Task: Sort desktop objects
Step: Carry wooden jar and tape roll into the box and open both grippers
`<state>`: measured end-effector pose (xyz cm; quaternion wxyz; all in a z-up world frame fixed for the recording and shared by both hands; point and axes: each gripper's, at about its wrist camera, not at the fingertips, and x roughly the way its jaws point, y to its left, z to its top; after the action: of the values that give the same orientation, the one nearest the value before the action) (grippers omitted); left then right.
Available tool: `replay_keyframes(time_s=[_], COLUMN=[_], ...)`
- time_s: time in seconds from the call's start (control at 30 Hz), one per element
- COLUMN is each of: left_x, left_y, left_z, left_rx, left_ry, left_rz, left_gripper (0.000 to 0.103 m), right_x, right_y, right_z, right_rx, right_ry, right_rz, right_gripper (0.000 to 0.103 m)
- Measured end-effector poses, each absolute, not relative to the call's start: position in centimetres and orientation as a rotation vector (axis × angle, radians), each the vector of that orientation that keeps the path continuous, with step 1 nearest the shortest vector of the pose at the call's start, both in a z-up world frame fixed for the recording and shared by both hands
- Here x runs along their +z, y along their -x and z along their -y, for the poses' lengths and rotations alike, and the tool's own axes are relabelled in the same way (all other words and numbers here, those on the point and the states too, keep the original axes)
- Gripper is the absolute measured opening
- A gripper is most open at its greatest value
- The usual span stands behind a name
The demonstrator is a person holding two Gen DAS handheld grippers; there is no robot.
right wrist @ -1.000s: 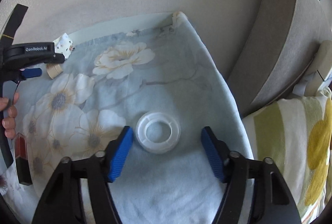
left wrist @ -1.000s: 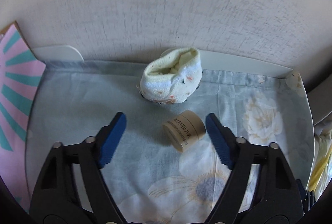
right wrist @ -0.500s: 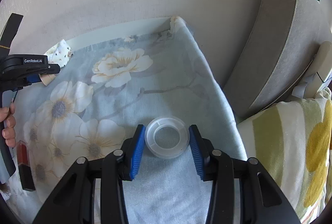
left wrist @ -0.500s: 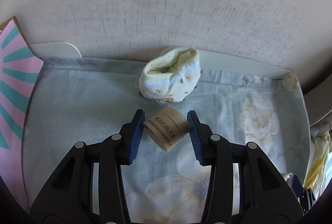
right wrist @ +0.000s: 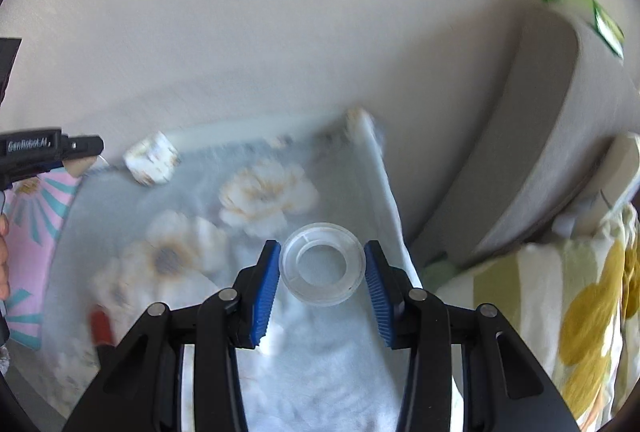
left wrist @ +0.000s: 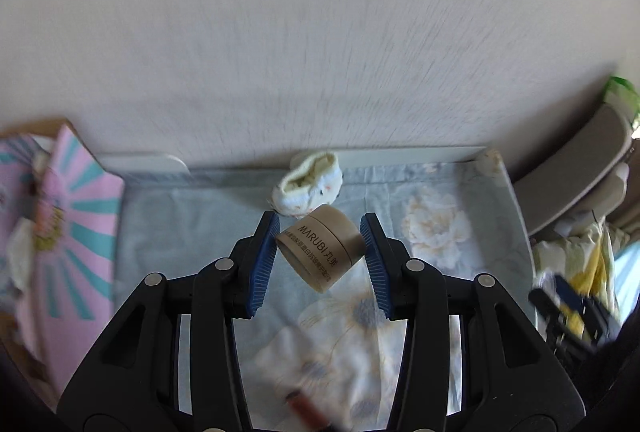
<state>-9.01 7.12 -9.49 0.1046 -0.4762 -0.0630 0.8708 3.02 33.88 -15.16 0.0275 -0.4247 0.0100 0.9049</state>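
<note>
Now both pieces are off the flowered surface: the left gripper has clamped the tan jar, the right gripper the clear tape roll, both lifted clear, ready for sorting.

A matt, smooth cardboard jar; a glossy translucent plastic tape roll; a soft knitted sock at the desk's back edge; a matt floral cotton cloth; ribbed blue rubber pads.
</note>
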Motion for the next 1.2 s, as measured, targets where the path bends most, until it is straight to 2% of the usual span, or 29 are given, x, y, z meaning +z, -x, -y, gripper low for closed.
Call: replay_keyframes(time_s=[0.23,0.57,0.87,1.2], left_x=[-5.3,-1.7,-2.5,-6.5], left_y=[7.2,3.0,-1.4,-4.2], left_z=[-4.5,5.3,14.0,17.9], left_rx=[2.612,2.763,2.893,2.886], left_ry=[1.358,1.347,1.437,1.544], left_rz=[0.104,0.194,0.341,0.467], left_gripper=[0.039,0.039,0.039,0.039], right_x=[-9.2,-3.7,-3.6,-7.3], right_y=[-1.0,2.3,4.1,6.8], right_z=[-29.4,-17.7,-6.3,2.7], right_rx=[2.973,3.299,3.480,3.494], right_ry=[1.225,1.184,1.357,1.614], right_rz=[0.052,0.233,0.449,0.609], right_gripper=[0.039,0.039,0.039,0.039])
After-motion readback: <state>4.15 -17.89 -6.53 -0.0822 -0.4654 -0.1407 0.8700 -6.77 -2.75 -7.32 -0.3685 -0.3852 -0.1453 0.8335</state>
